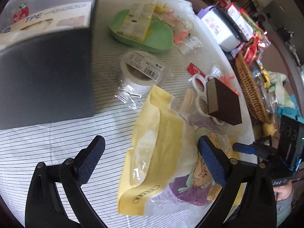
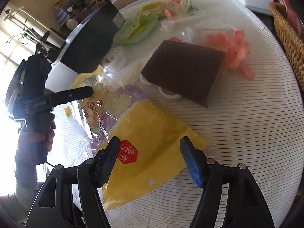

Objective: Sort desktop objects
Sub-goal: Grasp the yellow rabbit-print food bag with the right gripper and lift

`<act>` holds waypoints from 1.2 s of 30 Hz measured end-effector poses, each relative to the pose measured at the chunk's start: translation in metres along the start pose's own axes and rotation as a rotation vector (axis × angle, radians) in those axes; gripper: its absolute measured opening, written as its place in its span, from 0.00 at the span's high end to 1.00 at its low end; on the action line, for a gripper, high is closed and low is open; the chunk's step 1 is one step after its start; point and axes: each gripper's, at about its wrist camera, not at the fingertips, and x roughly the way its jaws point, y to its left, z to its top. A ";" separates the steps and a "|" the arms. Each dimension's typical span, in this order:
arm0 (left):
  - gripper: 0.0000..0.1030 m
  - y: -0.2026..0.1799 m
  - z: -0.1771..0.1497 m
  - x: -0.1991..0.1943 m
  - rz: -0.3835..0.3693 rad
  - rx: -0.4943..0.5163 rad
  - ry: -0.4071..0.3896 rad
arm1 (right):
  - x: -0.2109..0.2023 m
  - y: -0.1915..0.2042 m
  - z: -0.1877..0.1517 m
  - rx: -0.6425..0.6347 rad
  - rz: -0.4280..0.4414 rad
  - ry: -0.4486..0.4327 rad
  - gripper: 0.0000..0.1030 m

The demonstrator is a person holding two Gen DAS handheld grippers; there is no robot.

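Observation:
A yellow and clear snack bag point(image 1: 157, 163) lies on the striped tablecloth between the open fingers of my left gripper point(image 1: 152, 148). A brown box point(image 1: 224, 102) rests on white scissors point(image 1: 199, 87) beyond it. A tape roll point(image 1: 140, 72) and a green dish point(image 1: 152, 36) with a packet lie farther off. My right gripper point(image 2: 150, 152) is open over a yellow bag point(image 2: 152, 152) with a red label. The brown box point(image 2: 182, 72) and pink clips point(image 2: 233, 51) lie ahead. The left gripper point(image 2: 76, 94) shows at the left.
A dark grey storage box point(image 1: 45, 72) stands at the left. A wicker basket point(image 1: 248, 91), a white container point(image 1: 218, 28) and red packets crowd the table's right edge. Clear and pink clips point(image 1: 182, 36) lie beside the green dish.

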 end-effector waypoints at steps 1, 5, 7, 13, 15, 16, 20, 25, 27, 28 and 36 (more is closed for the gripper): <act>0.18 -0.002 -0.001 0.000 -0.016 0.002 0.001 | 0.001 0.001 0.002 -0.002 0.011 -0.012 0.38; 0.33 -0.018 -0.003 -0.005 -0.009 0.056 -0.003 | -0.001 0.017 0.007 -0.060 0.007 -0.054 0.48; 0.35 -0.020 -0.003 -0.007 0.001 0.060 -0.014 | -0.001 0.021 0.005 -0.076 -0.017 -0.050 0.49; 0.35 -0.012 0.000 -0.003 -0.020 0.024 -0.008 | -0.010 0.004 -0.002 0.055 -0.059 -0.070 0.43; 0.40 -0.015 0.000 -0.006 -0.018 0.028 -0.018 | -0.003 0.007 -0.004 0.058 -0.012 -0.046 0.43; 0.44 -0.017 0.000 -0.008 -0.019 0.028 -0.029 | 0.001 0.010 -0.005 0.051 -0.007 -0.034 0.42; 0.55 -0.024 0.002 -0.028 -0.073 0.016 -0.074 | -0.004 0.020 -0.006 0.017 -0.016 -0.083 0.53; 0.57 -0.027 0.005 -0.047 -0.240 -0.011 -0.103 | -0.017 0.036 -0.002 -0.058 0.034 -0.188 0.79; 0.57 -0.029 0.007 -0.038 -0.195 -0.001 -0.075 | -0.007 0.041 -0.001 -0.059 0.055 -0.168 0.80; 0.57 -0.030 0.007 -0.031 -0.138 0.012 -0.061 | -0.003 0.042 -0.001 -0.061 0.034 -0.152 0.80; 0.53 -0.014 0.006 -0.003 -0.103 -0.028 0.001 | -0.045 0.000 -0.015 0.135 -0.071 -0.244 0.25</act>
